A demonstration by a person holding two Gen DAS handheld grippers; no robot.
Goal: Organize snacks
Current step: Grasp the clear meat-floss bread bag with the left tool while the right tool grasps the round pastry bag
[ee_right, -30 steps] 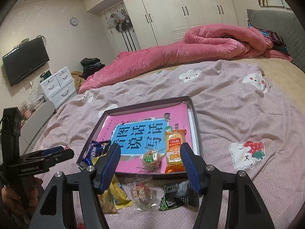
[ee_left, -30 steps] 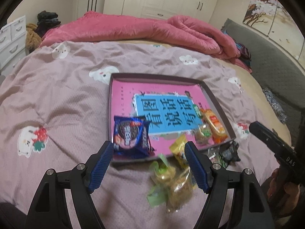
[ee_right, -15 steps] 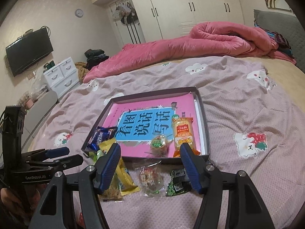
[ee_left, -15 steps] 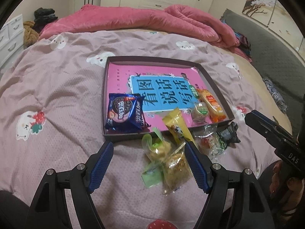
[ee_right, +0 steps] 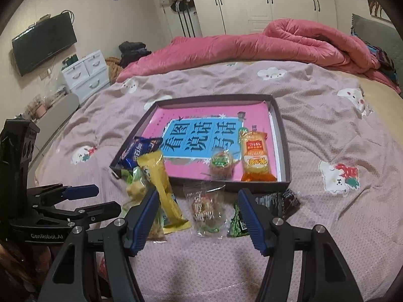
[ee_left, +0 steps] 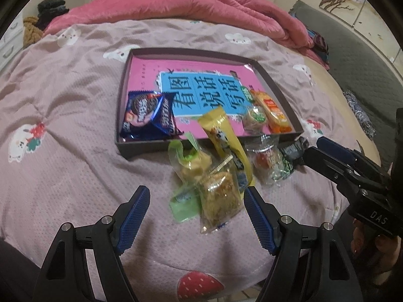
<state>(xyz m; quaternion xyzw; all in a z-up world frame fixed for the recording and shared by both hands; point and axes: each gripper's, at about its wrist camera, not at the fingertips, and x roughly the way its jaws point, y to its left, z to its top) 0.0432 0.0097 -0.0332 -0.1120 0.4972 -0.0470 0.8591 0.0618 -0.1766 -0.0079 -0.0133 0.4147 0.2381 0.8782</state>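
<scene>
Snacks are partly sorted: three packets sit in the tray (ee_left: 282, 93) beyond my tools, while five lie loose on the blanket (ee_left: 63, 130) just ahead of my left gripper (ee_left: 195, 210) and right gripper (ee_right: 199, 212), both open and empty.

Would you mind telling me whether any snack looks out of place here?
Yes: the yellow packet lies askew across the box's front rim, half in and half out, among several loose snacks on the blanket.
</scene>
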